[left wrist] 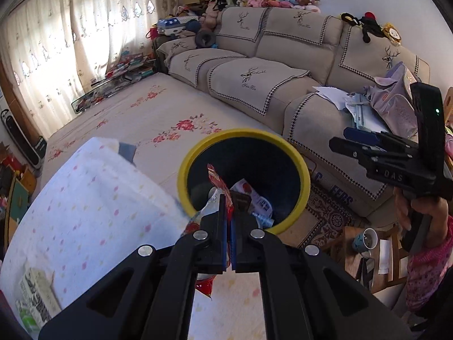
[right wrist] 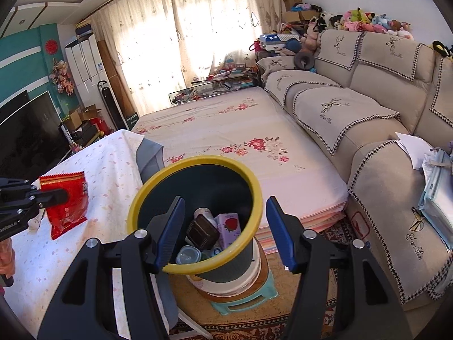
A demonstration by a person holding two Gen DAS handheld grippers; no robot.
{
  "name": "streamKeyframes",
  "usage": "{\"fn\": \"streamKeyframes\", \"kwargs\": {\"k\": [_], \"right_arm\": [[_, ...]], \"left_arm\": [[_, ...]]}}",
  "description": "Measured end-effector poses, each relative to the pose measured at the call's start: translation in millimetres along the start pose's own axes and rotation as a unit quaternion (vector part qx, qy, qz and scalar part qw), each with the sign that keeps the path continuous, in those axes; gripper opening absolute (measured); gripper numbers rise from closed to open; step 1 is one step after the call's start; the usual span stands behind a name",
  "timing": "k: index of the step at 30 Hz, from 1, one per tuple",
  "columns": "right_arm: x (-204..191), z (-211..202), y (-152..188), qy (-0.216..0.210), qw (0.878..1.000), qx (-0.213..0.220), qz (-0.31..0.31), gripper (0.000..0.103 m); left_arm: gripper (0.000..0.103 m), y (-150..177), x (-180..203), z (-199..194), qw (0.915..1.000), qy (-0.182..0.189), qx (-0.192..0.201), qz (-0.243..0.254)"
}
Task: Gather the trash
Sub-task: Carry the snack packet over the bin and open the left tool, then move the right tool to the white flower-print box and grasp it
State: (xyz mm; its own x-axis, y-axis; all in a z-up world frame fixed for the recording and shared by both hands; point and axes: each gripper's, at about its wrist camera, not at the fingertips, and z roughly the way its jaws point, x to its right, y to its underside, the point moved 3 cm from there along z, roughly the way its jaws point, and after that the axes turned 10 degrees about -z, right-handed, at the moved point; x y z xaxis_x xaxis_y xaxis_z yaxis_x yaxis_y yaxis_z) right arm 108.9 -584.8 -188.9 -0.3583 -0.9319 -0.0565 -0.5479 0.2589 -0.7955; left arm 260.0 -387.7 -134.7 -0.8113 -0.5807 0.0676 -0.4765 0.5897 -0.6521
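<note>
My left gripper [left wrist: 230,202] is shut on a red snack wrapper [left wrist: 217,180] and holds it above the table edge, just short of the bin. The wrapper also shows in the right wrist view [right wrist: 66,202], pinched by the left gripper [right wrist: 61,195]. The bin [left wrist: 243,134] is dark with a yellow rim and holds several pieces of trash. In the right wrist view the bin [right wrist: 195,267] stands on a stool, with a purple carton [right wrist: 228,225] and a dark box [right wrist: 202,231] inside. My right gripper [right wrist: 225,233] is open and empty above the bin; it shows in the left wrist view [left wrist: 339,143].
A table with a white dotted cloth [left wrist: 93,206] lies left of the bin, with a small carton [left wrist: 36,297] near its front corner. A beige sofa [left wrist: 283,56] and a flowered mattress [right wrist: 240,130] lie behind. A side table with a mug [left wrist: 365,239] stands at the right.
</note>
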Motion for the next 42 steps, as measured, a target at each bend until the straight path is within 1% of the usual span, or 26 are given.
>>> {"fn": "streamKeyframes", "kwargs": {"k": [5,9,11,12,14,15,19,22,26,27,29,31,33,36,38,40,42], "right_arm": [[20,4,9,0.012,1.0,-0.009,0.018,0.057],[29,7,14,0.016,0.999,-0.017,0.025,0.057],[30,9,16,0.016,0.999,-0.018,0.027,0.057],[32,8,17,0.016,0.999,-0.018,0.028,0.057],[33,8,17,0.015,0.999,-0.018,0.029,0.057],[33,8,17,0.014,0.999,-0.017,0.03,0.057],[33,6,19,0.012,0.999,-0.016,0.031,0.057],[32,6,21,0.009,0.999,-0.017,0.032,0.057],[25,7,22,0.002,0.999,-0.022,0.028,0.057],[21,8,22,-0.001,0.999,-0.023,0.025,0.057],[12,10,20,-0.009,0.999,-0.026,0.017,0.057],[-3,11,17,-0.022,0.999,-0.027,0.006,0.057],[-23,10,13,-0.036,0.999,-0.026,-0.011,0.057],[-60,9,4,-0.06,0.997,-0.02,-0.038,0.057],[-89,6,-3,-0.077,0.995,-0.014,-0.059,0.057],[-123,3,-12,-0.096,0.992,-0.008,-0.083,0.057],[-160,0,-19,-0.115,0.988,-0.001,-0.106,0.057]], "left_arm": [[0.002,-35,30,53,0.9996,0.02,-0.011,0.016],[0.003,-55,44,91,0.9993,0.02,-0.019,0.026],[0.007,-58,49,106,0.9992,0.016,-0.021,0.029],[0.012,-59,52,111,0.9993,0.009,-0.02,0.032],[0.052,-63,56,119,0.9993,-0.003,-0.015,0.035],[0.056,-65,57,122,0.9993,-0.009,-0.009,0.036],[0.06,-67,56,122,0.9994,-0.018,-0.006,0.029],[0.062,-64,46,105,0.9995,-0.023,0.008,0.018],[0.071,-56,30,66,0.9986,-0.034,0.039,-0.004],[0.073,-52,22,52,0.9982,-0.037,0.047,-0.011],[0.083,-41,7,26,0.9966,-0.043,0.062,-0.032],[0.089,-26,-11,-4,0.9941,-0.048,0.078,-0.059],[0.091,-7,-32,-35,0.99,-0.062,0.097,-0.083],[0.094,27,-71,-84,0.9803,-0.097,0.124,-0.119],[0.096,51,-103,-116,0.9707,-0.119,0.139,-0.155],[0.096,78,-138,-147,0.9581,-0.148,0.153,-0.191],[0.097,105,-173,-175,0.9424,-0.187,0.169,-0.219]]}}
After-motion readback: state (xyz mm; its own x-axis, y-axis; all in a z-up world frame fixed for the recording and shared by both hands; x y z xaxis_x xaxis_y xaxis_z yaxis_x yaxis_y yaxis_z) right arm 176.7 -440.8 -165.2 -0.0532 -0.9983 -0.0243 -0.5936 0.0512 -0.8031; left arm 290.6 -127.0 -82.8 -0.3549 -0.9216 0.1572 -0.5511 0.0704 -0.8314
